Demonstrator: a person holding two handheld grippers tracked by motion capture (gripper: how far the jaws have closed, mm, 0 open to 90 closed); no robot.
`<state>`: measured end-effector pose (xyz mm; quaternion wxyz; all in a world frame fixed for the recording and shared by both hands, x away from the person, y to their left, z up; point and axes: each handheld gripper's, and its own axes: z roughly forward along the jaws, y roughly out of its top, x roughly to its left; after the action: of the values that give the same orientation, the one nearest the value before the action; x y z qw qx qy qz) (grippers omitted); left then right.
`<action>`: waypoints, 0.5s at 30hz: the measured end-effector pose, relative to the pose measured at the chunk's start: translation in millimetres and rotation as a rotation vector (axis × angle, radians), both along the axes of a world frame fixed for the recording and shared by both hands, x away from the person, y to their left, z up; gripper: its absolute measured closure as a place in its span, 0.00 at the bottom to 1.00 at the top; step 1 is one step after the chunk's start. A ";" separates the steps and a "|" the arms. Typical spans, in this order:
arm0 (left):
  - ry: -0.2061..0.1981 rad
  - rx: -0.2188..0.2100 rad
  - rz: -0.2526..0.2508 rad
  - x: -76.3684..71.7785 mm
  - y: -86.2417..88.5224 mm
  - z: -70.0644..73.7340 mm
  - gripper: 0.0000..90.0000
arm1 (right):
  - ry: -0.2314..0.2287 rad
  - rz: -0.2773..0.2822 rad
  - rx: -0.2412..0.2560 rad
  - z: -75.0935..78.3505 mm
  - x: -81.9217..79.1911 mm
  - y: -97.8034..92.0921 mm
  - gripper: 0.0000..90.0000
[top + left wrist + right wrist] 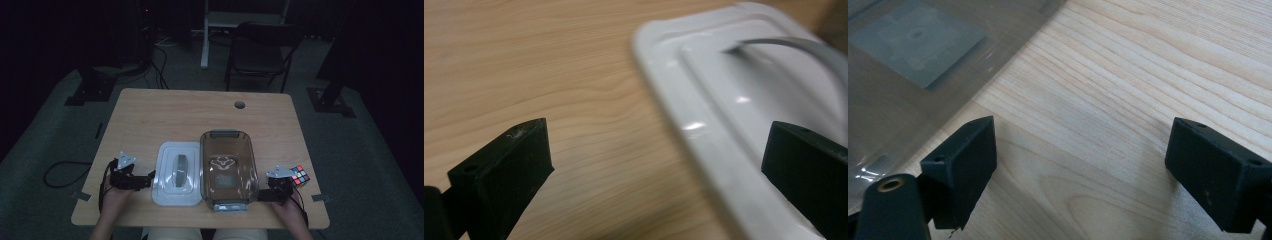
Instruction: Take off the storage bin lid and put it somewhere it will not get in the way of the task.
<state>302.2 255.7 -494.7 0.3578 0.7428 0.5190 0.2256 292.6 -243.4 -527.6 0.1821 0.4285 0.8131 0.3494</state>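
A clear brown-tinted plastic container (228,167) lies on the wooden table (190,115), near the front. Its white lid (177,172) with a grey handle lies flat just to its left. My left gripper (148,179) rests on the table left of the lid, open, its jaws spread wide with the lid's edge (724,145) near the right jaw. To the right of the container rests my right gripper (260,194), open, over bare wood, with the container wall (923,65) at the left of its view. A colourful puzzle cube (299,175) sits just right of that gripper.
A round cable hole (240,104) is in the table's far side. Behind the table stand a dark folding chair (260,50) and a white post (205,35). A cable (60,170) lies on the floor at the left.
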 end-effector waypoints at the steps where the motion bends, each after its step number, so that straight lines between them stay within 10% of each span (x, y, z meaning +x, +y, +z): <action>1: 0.000 0.000 0.000 0.0 0.0 0.0 0.01 | 0.000 0.000 0.000 0.0 0.0 0.0 0.14; 15: 0.111 0.101 0.210 4.2 16.3 -19.7 0.01 | 0.000 0.000 0.000 0.0 0.0 0.0 0.14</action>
<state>306.4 272.1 -514.4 0.2651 0.7128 0.6009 0.2461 292.6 -243.4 -527.5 0.1819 0.4285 0.8132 0.3492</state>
